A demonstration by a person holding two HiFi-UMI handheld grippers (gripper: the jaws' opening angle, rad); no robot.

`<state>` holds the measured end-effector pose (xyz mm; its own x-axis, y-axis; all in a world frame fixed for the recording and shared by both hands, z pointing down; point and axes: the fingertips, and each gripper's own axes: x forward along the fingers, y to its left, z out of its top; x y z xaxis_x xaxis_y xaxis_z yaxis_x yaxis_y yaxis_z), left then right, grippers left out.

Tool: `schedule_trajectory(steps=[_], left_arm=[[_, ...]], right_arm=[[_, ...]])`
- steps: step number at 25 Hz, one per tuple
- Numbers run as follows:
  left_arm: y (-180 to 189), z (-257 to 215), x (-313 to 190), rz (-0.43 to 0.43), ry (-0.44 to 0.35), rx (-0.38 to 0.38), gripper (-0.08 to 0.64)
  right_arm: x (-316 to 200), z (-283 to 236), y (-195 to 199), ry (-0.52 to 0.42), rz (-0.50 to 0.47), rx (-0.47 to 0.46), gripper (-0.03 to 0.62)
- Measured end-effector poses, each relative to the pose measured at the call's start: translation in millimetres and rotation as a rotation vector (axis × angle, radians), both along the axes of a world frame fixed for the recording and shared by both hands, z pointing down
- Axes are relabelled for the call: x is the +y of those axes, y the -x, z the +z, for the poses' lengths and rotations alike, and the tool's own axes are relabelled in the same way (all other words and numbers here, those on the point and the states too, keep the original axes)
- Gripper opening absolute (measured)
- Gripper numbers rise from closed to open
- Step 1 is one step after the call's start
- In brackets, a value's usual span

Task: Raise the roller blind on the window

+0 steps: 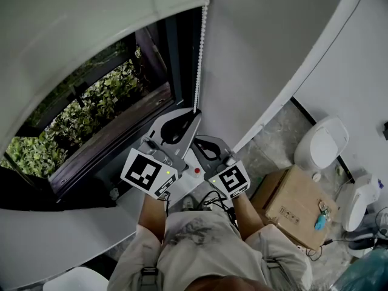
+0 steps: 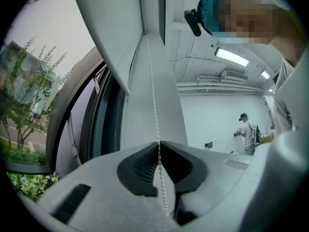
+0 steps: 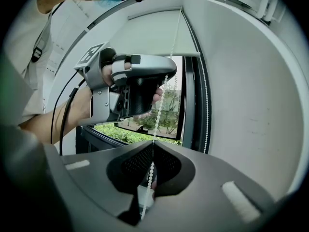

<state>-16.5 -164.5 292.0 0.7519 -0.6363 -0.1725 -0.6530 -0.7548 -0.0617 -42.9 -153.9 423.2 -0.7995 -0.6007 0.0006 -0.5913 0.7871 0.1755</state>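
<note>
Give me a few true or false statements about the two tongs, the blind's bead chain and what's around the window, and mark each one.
1. The left tongs and the right tongs are both shut on the bead chain. True.
2. The left tongs grip the chain lower down than the right tongs. False: the right gripper view shows the left tongs higher up the chain.
3. The roller blind covers the whole window. False: glass below the blind's bottom edge is bare, with green plants outside.
4. A cardboard box sits on the floor to the person's right. True.
</note>
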Motion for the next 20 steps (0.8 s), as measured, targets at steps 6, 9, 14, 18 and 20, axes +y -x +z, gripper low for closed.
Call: schedule_trajectory(steps=[6,9,14,18,20], left_arm=[[0,17,-1,-0.002,0.033,-0.028,0.020],[1,28,-2,-0.003,0.054,-0.028,0.020],[2,42,-1,-0.004,0.079,-0.031,0.020],[1,52,-2,-0.005,0.101,-0.031,0.020],[2,59,-1,-0.007,0.116,-0.023,0.020]], right_arm=[[0,18,0,0.043,0.003,0.012,0.011],[1,28,0,0.086,0.009,0.008,0.011],[3,42,-1,0.110,0.008,0.016,0.011],[2,53,-3,0.133,0.009,0.020,0.011],[3,59,-2,0.145,0.010,0.021,0.011]])
